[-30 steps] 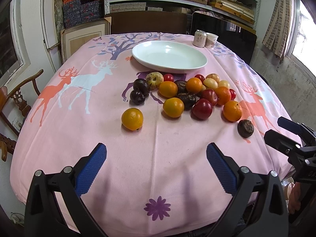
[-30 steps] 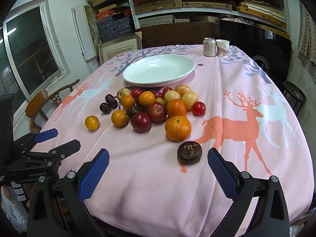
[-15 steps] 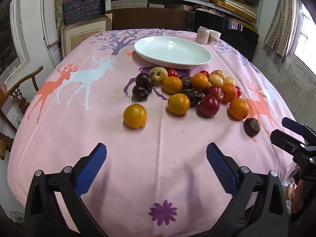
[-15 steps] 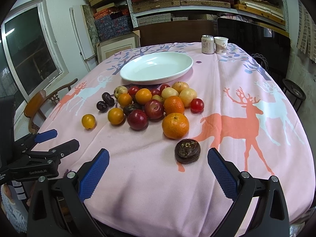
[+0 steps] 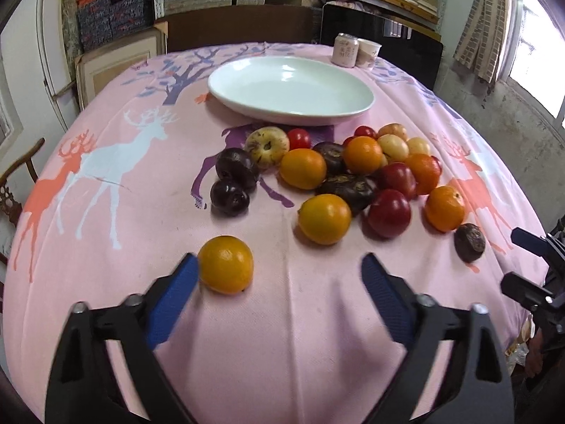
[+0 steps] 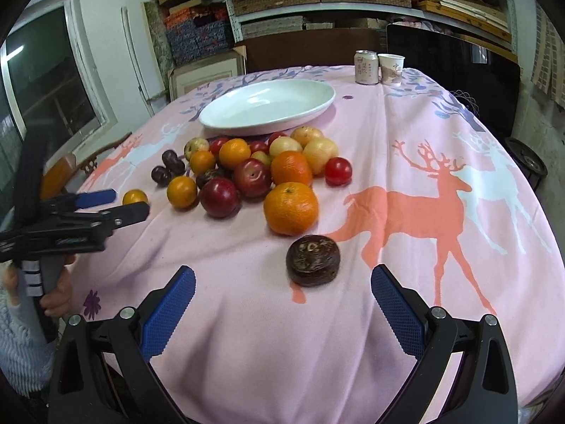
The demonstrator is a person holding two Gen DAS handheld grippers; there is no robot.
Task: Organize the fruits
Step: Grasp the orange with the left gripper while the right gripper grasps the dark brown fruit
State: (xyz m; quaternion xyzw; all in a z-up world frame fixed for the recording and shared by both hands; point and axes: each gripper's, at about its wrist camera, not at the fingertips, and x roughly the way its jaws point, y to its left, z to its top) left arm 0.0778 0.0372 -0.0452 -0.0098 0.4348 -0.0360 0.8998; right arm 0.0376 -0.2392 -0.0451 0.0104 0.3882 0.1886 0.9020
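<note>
A heap of fruit lies on the pink deer tablecloth (image 5: 148, 212) in front of an empty white oval plate (image 5: 289, 88): oranges, red plums, dark plums, yellow fruits, an apple (image 5: 267, 146). A lone orange (image 5: 226, 264) lies nearest, just inside the left pad of my open left gripper (image 5: 279, 279). My right gripper (image 6: 282, 293) is open and empty; a dark wrinkled fruit (image 6: 313, 260) lies just beyond its pads, with a big orange (image 6: 291, 207) behind. The plate also shows in the right wrist view (image 6: 268, 107).
A drink can (image 6: 366, 67) and a paper cup (image 6: 391, 69) stand at the table's far edge. A wooden chair (image 5: 14, 183) is at the left. Shelves and boxes fill the back wall. A black panel (image 6: 455, 70) stands at the far right.
My left gripper has moved forward over the table to the lone orange, which now sits by its left pad. My right gripper has moved closer to the dark wrinkled fruit. Both stay open.
</note>
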